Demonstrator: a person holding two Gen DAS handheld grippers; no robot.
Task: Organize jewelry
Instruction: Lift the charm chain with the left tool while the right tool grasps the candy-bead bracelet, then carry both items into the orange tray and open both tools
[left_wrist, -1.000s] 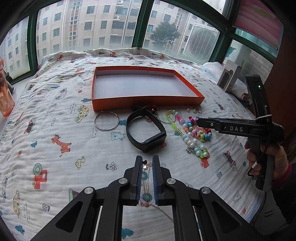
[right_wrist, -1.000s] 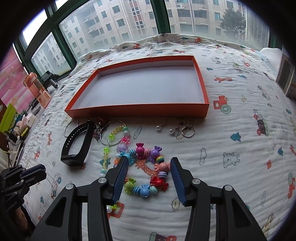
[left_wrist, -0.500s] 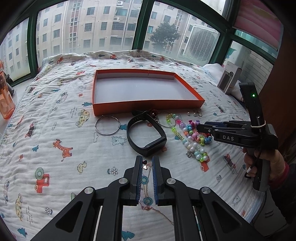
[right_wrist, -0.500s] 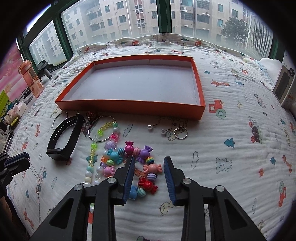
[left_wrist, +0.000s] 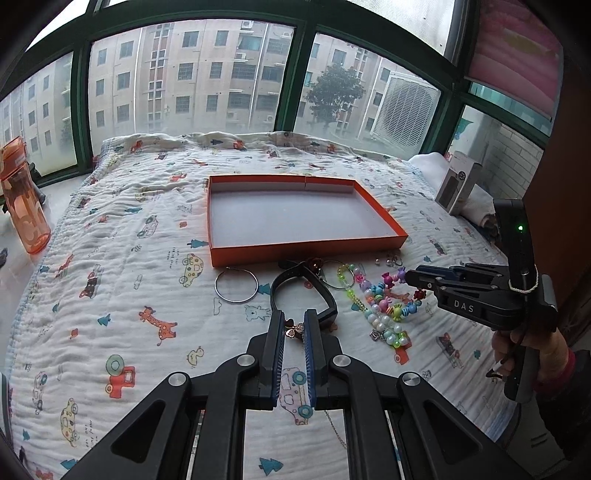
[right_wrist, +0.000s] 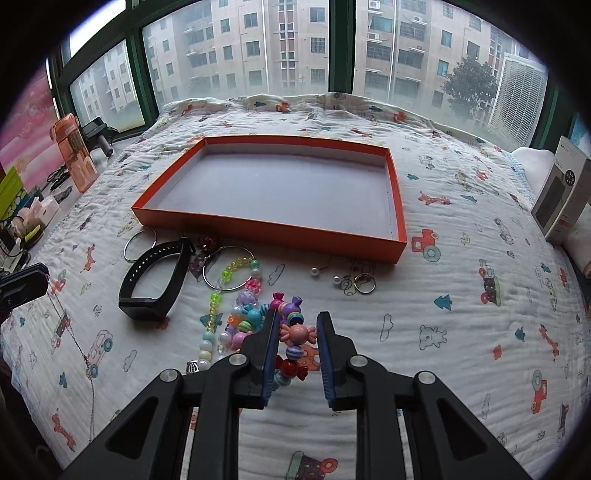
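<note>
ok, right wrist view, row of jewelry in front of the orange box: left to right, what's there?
Thin silver hoop → black band → beaded ring → pearl stud → small silver ring.

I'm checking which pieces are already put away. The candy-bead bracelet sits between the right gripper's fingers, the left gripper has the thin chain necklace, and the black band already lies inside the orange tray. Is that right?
Not quite. The black band is not in the orange tray; it lies on the quilt in front of it, as the right wrist view shows. The candy-bead bracelet is between the right gripper fingers, and the left gripper has the chain necklace.
</note>
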